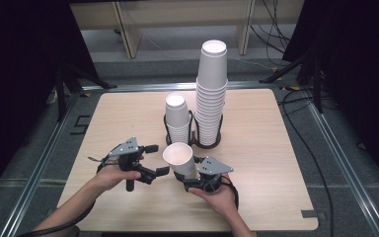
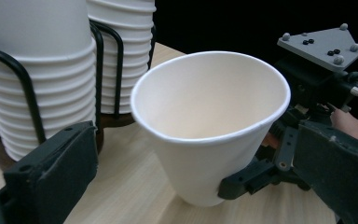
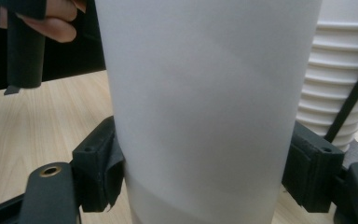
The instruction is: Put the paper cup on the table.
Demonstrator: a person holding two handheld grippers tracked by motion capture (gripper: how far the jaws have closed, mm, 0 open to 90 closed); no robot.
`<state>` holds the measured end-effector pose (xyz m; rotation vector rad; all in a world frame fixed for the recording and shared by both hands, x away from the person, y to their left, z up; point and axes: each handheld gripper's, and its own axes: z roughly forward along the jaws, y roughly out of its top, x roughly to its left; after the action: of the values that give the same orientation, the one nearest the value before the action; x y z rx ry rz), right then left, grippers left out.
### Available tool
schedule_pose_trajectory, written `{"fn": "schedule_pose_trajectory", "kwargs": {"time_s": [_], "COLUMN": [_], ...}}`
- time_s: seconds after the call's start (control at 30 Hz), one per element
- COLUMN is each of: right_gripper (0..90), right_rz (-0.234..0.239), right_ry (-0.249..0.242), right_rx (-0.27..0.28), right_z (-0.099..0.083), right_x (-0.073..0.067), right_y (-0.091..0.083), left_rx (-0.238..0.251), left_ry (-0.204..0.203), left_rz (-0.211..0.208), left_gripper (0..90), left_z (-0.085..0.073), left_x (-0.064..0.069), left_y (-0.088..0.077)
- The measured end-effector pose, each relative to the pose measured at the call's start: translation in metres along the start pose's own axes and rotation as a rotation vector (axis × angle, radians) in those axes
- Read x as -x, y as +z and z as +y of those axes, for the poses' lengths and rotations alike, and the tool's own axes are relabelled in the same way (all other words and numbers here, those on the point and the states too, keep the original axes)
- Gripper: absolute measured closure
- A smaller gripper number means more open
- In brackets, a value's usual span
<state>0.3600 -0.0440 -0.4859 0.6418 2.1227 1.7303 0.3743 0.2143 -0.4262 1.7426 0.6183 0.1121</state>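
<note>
A white paper cup [image 1: 180,157] leans toward the left, mouth up, over the near middle of the table. My right gripper [image 1: 188,178] is shut on its lower part; in the right gripper view both pads [image 3: 98,163] press on the cup's wall [image 3: 205,107]. My left gripper [image 1: 158,159] stands open just left of the cup, jaws pointing at it. In the left gripper view the cup [image 2: 209,126] sits ahead between the wide-spread jaws, and neither one touches it. Its inside looks empty.
Behind the cup a black wire holder [image 1: 208,144] carries a short stack of cups [image 1: 177,118] and a tall stack [image 1: 211,94]. The short stack [image 2: 37,93] is close on the left gripper's left. Bare wooden table [image 1: 276,168] lies to the right.
</note>
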Motion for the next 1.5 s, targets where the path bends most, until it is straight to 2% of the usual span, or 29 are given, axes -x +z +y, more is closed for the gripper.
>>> {"fn": "schedule_pose_trajectory", "kwargs": {"time_s": [0.07,0.17,0.2,0.27,0.3,0.33,0.37,0.43,0.47,0.5,0.53,0.57,0.63,0.67,0.77,0.8,0.83,0.87,0.9,0.97,1.0,1.03,1.1,1.13,1.23,1.4,1.43,1.47,1.5], "right_gripper": [24.7,24.7,24.7,24.6,24.6,24.6,24.6,24.5,24.5,24.5,24.5,24.4,24.2,24.1,23.3,22.6,22.2,21.7,21.1,19.9,19.5,18.8,15.9,15.2,14.9,14.9,14.9,14.9,14.9], "right_rz": [-0.013,-0.001,-0.013,0.001,-0.005,-0.021,-0.02,-0.022,-0.018,-0.002,-0.019,-0.02,0.001,-0.018,-0.012,-0.014,-0.01,0.012,0.003,-0.005,-0.01,0.001,-0.005,0.003,-0.003,-0.009,-0.01,-0.009,-0.027], "right_ry": [-0.008,0.001,-0.003,0.001,-0.008,-0.037,-0.04,-0.012,-0.029,-0.02,-0.039,-0.03,-0.033,-0.04,-0.043,-0.045,-0.044,-0.034,-0.041,-0.035,-0.035,-0.031,-0.029,-0.021,-0.017,-0.02,-0.023,-0.01,-0.012], "right_rx": [-0.005,0.014,0.009,0.013,0.018,0.011,0.009,0.011,0.008,0.008,0.006,-0.019,0.008,-0.02,-0.029,-0.029,-0.03,-0.028,-0.029,-0.073,-0.069,-0.076,-0.103,-0.101,-0.111,-0.094,-0.1,-0.095,-0.09], "right_z": [0.0,0.0,0.0,0.0,0.0,0.001,0.002,0.001,0.001,0.0,0.0,0.0,-0.001,0.0,0.0,0.001,0.001,0.001,0.001,0.002,0.002,0.002,0.002,0.001,0.0,0.0,0.001,0.001,0.001], "right_x": [0.0,-0.001,-0.002,-0.002,-0.002,-0.001,-0.001,-0.004,-0.003,-0.004,-0.004,-0.005,-0.006,-0.007,-0.008,-0.007,-0.007,-0.007,-0.007,-0.009,-0.009,-0.009,-0.01,-0.011,-0.01,-0.011,-0.01,-0.009,-0.008], "right_y": [0.001,0.003,0.002,0.003,0.003,0.003,0.003,0.004,0.005,0.006,0.006,0.006,0.009,0.007,0.007,0.007,0.008,0.009,0.009,0.009,0.01,0.01,0.01,0.01,0.007,-0.003,-0.005,-0.009,-0.012], "left_rx": [-0.003,0.005,0.003,0.006,-0.006,-0.007,-0.005,-0.017,-0.017,-0.018,-0.017,-0.019,-0.025,-0.019,-0.035,-0.018,-0.023,-0.036,-0.035,-0.04,-0.041,-0.054,-0.041,-0.049,-0.043,-0.044,-0.029,-0.036,-0.034], "left_ry": [-0.014,-0.026,-0.034,-0.033,-0.03,-0.034,-0.039,-0.043,-0.051,-0.047,-0.047,-0.048,-0.047,-0.041,-0.012,-0.014,-0.001,0.011,0.018,0.058,0.067,0.088,0.1,0.116,0.123,0.145,0.146,0.149,0.152], "left_rz": [0.0,0.002,0.002,-0.005,0.005,0.004,0.0,0.007,0.014,0.008,0.004,0.005,0.0,-0.002,-0.001,-0.019,-0.016,-0.001,0.0,0.005,0.008,0.019,0.027,0.043,0.067,0.104,0.107,0.121,0.127], "left_gripper": [0.0,0.0,0.0,0.0,0.0,0.0,0.0,0.0,0.0,0.0,0.0,0.0,0.0,0.7,5.1,6.2,6.8,7.7,8.5,9.9,10.4,10.8,11.1,11.2,11.5,11.7,11.7,11.8,11.8], "left_z": [-0.001,-0.002,-0.002,-0.003,-0.003,-0.003,-0.005,-0.006,-0.006,-0.006,-0.006,-0.006,-0.006,-0.006,-0.004,-0.005,-0.005,-0.005,-0.005,-0.006,-0.005,-0.005,-0.004,-0.004,-0.003,-0.004,-0.004,-0.004,-0.005], "left_x": [0.002,0.002,0.002,0.002,0.003,0.004,0.004,0.004,0.005,0.005,0.005,0.005,0.006,0.006,0.006,0.006,0.006,0.007,0.008,0.009,0.011,0.011,0.012,0.012,0.011,0.008,0.007,0.007,0.006], "left_y": [0.004,0.011,0.013,0.017,0.018,0.02,0.024,0.027,0.029,0.03,0.032,0.033,0.035,0.036,0.035,0.036,0.036,0.034,0.035,0.034,0.035,0.033,0.033,0.032,0.03,0.026,0.025,0.024,0.023]}}
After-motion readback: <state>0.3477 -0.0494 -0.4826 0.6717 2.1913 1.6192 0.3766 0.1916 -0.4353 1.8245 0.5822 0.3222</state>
